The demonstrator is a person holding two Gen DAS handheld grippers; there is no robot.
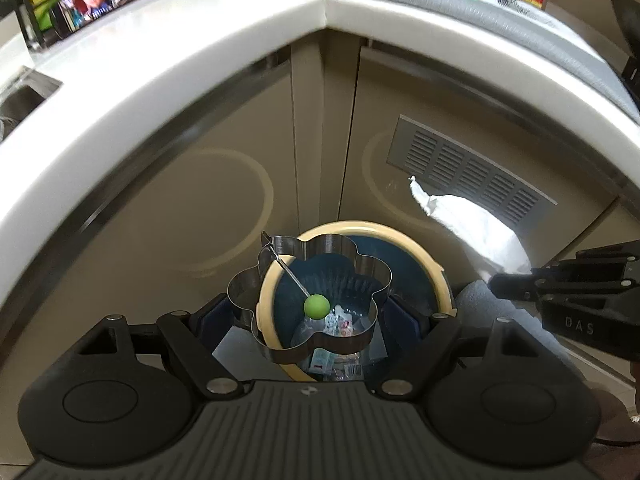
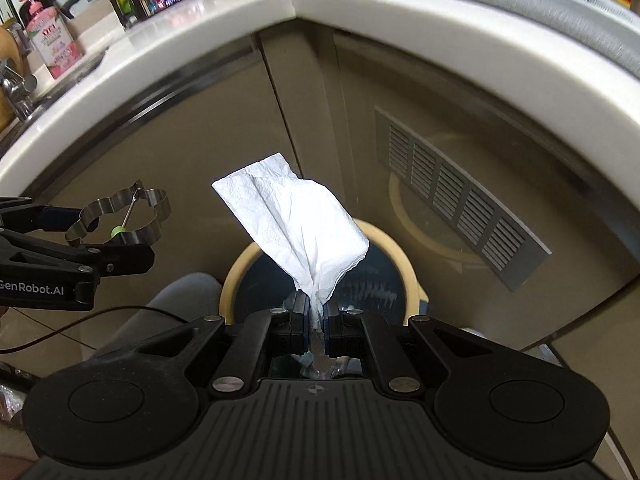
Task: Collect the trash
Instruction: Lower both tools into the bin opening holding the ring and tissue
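My left gripper is shut on a flower-shaped steel ring mould with a wire handle ending in a green ball; it holds the mould above a round trash bin with a cream rim and dark liner, with wrappers inside. My right gripper is shut on a white paper tissue that stands up from the jaws, over the same bin. The mould and left gripper show at the left of the right wrist view; the tissue shows at the right of the left wrist view.
The bin stands on the floor in a corner of beige cabinets, under a white countertop. A louvred vent sits in the right cabinet door. Snack packets, a phone, a sink and a pink soap bottle are on the counter.
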